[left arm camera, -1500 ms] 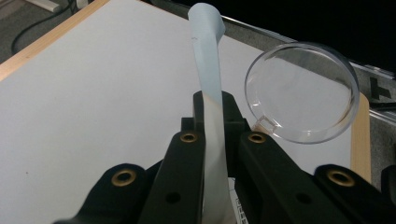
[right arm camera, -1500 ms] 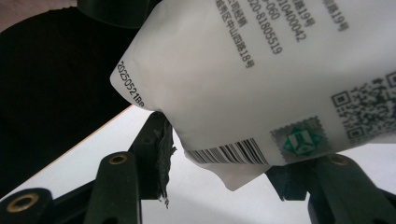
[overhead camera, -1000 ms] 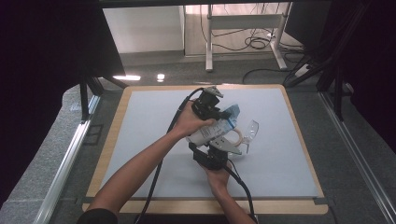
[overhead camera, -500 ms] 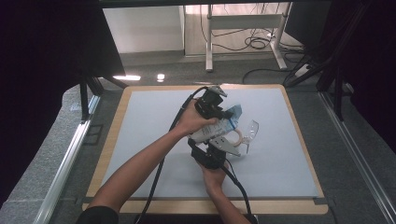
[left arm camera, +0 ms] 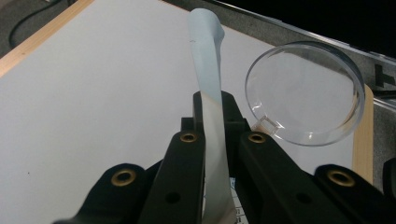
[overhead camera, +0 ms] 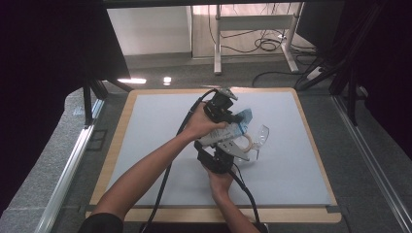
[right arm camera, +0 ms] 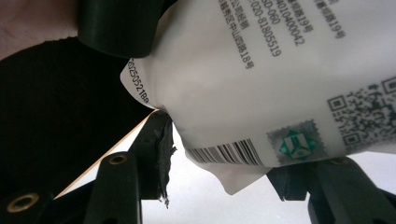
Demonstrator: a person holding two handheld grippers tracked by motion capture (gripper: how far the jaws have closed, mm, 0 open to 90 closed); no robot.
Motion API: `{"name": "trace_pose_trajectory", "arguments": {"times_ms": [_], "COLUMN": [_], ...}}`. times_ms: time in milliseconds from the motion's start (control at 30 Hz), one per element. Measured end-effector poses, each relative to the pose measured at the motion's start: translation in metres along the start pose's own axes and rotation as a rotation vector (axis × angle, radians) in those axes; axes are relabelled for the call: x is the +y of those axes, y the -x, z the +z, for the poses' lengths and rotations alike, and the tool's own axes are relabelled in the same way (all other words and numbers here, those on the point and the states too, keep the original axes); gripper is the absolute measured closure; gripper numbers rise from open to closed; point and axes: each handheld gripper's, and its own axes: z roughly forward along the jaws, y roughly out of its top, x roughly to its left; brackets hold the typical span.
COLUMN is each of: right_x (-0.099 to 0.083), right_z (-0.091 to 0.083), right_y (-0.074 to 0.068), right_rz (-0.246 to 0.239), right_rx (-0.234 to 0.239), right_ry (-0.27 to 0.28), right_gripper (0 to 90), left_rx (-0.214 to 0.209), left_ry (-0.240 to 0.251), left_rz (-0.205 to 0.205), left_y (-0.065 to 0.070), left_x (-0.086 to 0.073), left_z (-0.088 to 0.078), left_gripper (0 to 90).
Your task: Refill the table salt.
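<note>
1. High view: the left tool and the right tool meet on a white pouch above the counter.
2. Left gripper view: jaws clamp the pouch's top edge; a clear dish lies beside.
3. Right gripper view: jaws seemingly grip the pouch's printed bottom.

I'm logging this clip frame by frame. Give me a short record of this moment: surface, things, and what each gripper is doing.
surface: pale mat on a wood-edged table
item held: white printed pouch with barcode
left gripper: shut on the pouch's edge
right gripper: jaws on either side of the pouch's lower part; pressing or not is unclear
nearby: clear round cup beside the pouch
</note>
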Motion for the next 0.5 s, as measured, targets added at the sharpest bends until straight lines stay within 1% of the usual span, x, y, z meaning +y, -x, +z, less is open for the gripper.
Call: {"name": "trace_pose_trajectory", "arguments": {"times_ms": [400,500], "right_x": [-0.0005,-0.0005], "right_z": [0.0009,0.0016], "right_y": [0.0032,0.0036], "right_rz": [-0.010,-0.003], "right_rx": [-0.004,-0.006], "right_ry": [-0.012,-0.014], "right_gripper": [47.2,47.2], "left_rx": [0.000,0.001], "left_ry": [-0.008,-0.009], "left_rz": [-0.002,0.001], "left_y": [-0.0010,-0.0012], "left_x": [-0.0002,-0.0002], "left_z": [0.0037,0.0040], "left_gripper": [89.8,89.9]}}
